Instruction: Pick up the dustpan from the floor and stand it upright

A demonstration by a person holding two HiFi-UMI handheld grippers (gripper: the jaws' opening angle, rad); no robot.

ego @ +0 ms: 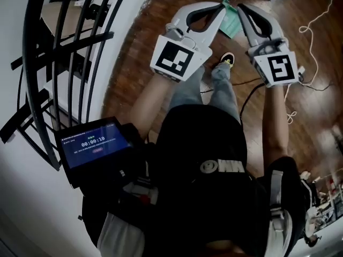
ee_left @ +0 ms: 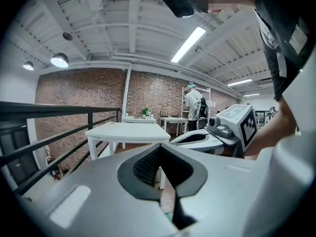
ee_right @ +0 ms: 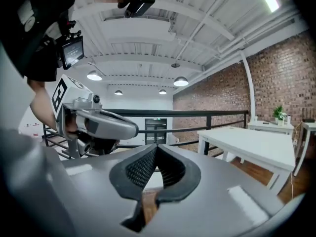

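In the head view a green dustpan (ego: 231, 21) shows on the wooden floor (ego: 144, 58), between and beyond the two grippers; only part of it is visible, and whether it lies or stands I cannot tell. My left gripper (ego: 223, 5) is raised in front of me with its jaws shut and nothing between them. My right gripper (ego: 240, 7) is beside it, likewise shut and empty. In the left gripper view the left gripper (ee_left: 160, 146) has its pads together and points across the room. The right gripper (ee_right: 157, 146) looks the same in its own view.
A black railing (ego: 64, 52) runs along my left. A tablet (ego: 94, 143) hangs at my chest. Cables (ego: 311, 36) trail over the floor at right. My shoe (ego: 227, 59) is below the grippers. White tables (ee_left: 126, 132) stand ahead, with a person (ee_left: 193, 102) far behind.
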